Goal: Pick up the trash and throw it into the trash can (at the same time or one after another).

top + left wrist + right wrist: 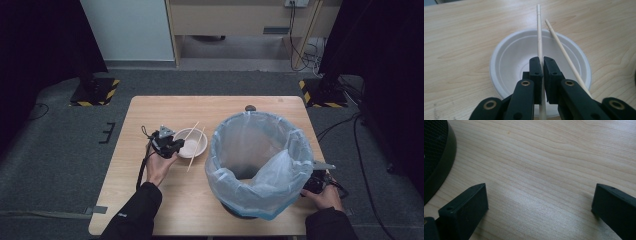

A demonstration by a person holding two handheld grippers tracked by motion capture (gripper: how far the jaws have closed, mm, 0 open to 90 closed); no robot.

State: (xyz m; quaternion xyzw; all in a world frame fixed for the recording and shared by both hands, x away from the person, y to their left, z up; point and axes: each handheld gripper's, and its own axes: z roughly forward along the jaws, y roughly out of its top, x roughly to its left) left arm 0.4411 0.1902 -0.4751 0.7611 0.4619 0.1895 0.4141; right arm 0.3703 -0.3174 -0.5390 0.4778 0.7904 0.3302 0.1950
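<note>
- Left gripper view: the left gripper [542,75] has its jaws closed tight on one chopstick [539,37], which lies across the white bowl [509,62]; the second chopstick [564,57] rests just beside it on the rim.
- Risk: lifting could tip the light bowl or roll the loose stick off.
- The right gripper [539,207] rests with jaws wide apart, holding nothing, on the tabletop [544,157] beside the lined bin [260,165].
- Left hand [159,167] reaches in low from the bowl's left.

Beside the one lined waste bin [257,165] on the table [150,200] sits one white bowl [191,142]. Two wooden chopsticks [539,37] lie across that bowl (one of them pinched between jaws). Two grippers flank the bin: the left gripper [176,146] and the right gripper [539,207]
</note>
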